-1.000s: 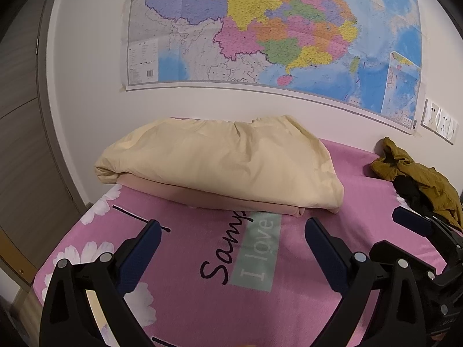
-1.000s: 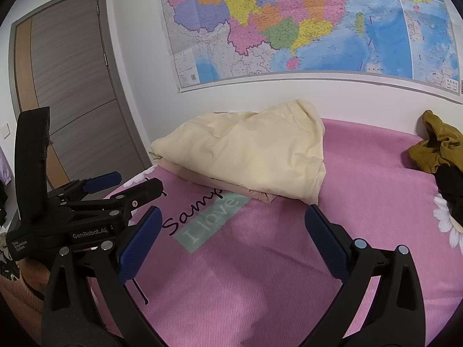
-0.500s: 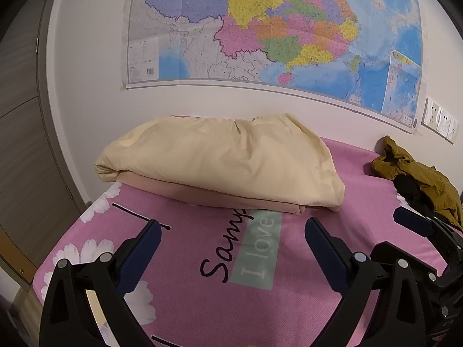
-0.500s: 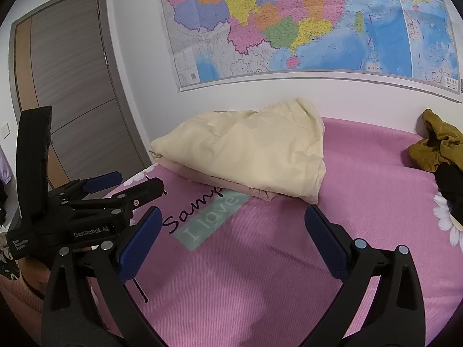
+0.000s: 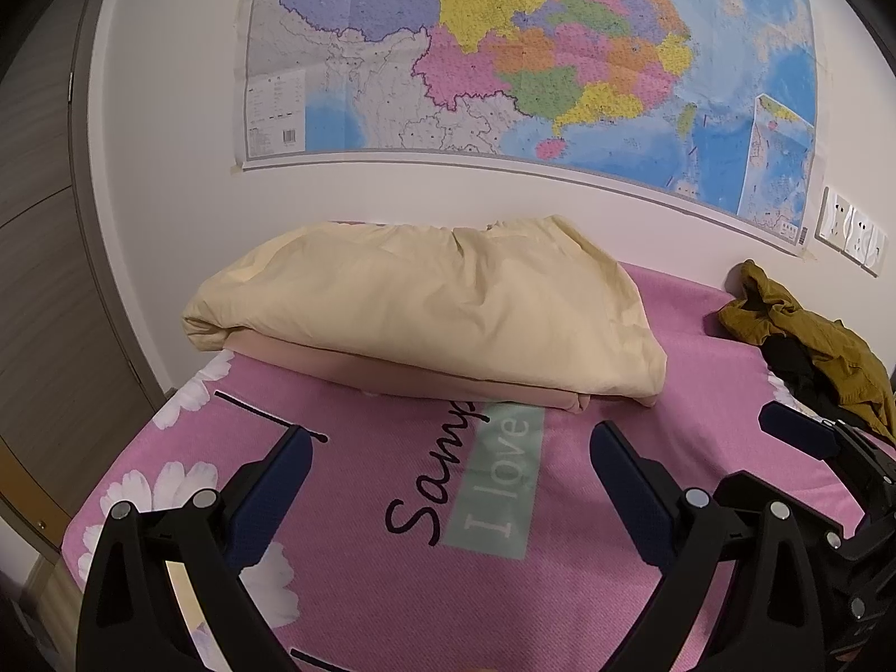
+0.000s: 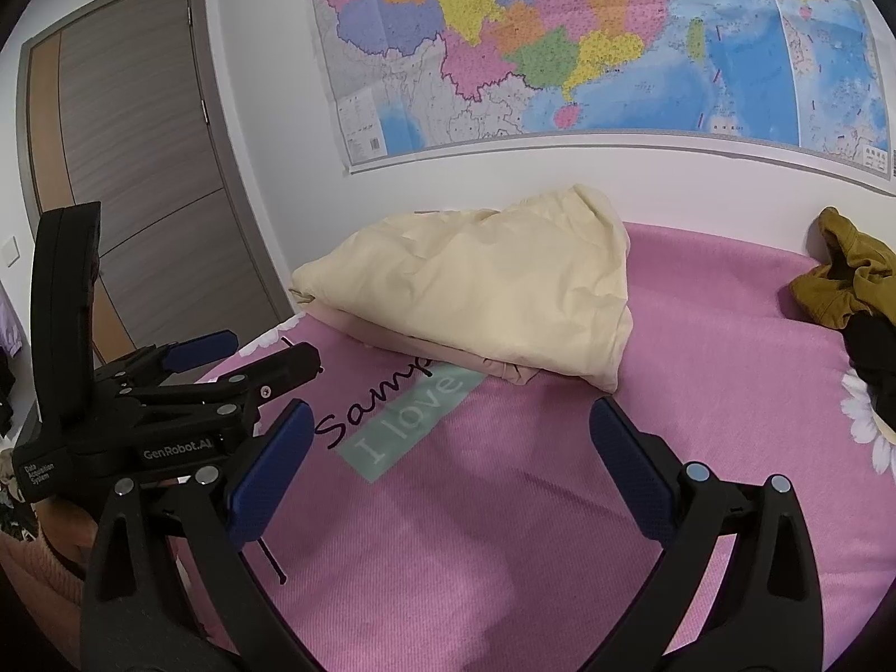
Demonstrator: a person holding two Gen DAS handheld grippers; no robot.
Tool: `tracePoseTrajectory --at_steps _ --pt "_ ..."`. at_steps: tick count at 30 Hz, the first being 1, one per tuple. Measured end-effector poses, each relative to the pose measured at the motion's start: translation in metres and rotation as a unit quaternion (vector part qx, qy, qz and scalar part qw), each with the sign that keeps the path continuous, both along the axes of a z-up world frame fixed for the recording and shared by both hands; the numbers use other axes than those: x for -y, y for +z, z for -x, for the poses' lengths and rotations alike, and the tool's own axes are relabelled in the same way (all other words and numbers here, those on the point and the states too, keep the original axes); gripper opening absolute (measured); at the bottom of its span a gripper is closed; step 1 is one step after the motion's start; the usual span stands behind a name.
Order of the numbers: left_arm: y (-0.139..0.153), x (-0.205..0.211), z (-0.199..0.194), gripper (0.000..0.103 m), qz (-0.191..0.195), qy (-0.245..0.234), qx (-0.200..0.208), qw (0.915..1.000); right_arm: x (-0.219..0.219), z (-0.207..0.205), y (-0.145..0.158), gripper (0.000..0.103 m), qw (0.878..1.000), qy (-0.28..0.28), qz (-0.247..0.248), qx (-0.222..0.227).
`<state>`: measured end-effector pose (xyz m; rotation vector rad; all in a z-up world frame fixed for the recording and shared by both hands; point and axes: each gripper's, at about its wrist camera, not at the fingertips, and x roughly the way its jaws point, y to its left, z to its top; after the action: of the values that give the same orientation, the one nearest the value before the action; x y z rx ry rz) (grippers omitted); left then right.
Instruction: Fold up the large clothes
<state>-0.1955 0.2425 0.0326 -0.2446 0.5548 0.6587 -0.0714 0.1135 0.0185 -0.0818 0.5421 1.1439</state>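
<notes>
A folded cream garment (image 5: 437,302) lies on a folded pale pink one (image 5: 448,381) at the far side of the pink bed (image 5: 560,588), against the wall. The stack also shows in the right wrist view (image 6: 481,280). A crumpled mustard garment (image 5: 806,336) with something black lies at the far right, also seen in the right wrist view (image 6: 845,274). My left gripper (image 5: 448,448) is open and empty, above the bedsheet short of the stack. My right gripper (image 6: 448,425) is open and empty beside it.
The sheet has "Sanya I love" print (image 5: 493,476) and white daisies (image 5: 168,481). A large map (image 5: 532,67) hangs on the wall above. A wooden door (image 6: 129,168) stands left of the bed. Wall sockets (image 5: 851,235) sit at the right.
</notes>
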Motion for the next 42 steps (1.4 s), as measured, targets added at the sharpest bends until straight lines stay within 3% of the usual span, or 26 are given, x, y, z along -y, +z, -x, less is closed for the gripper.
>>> tracePoseTrajectory --at_steps 42 --pt "-0.0038 -0.0008 -0.0028 0.096 0.006 -0.001 -0.006 1.0 -0.0008 0.0004 -0.0041 0.097 1.0 -0.001 0.003 -0.005"
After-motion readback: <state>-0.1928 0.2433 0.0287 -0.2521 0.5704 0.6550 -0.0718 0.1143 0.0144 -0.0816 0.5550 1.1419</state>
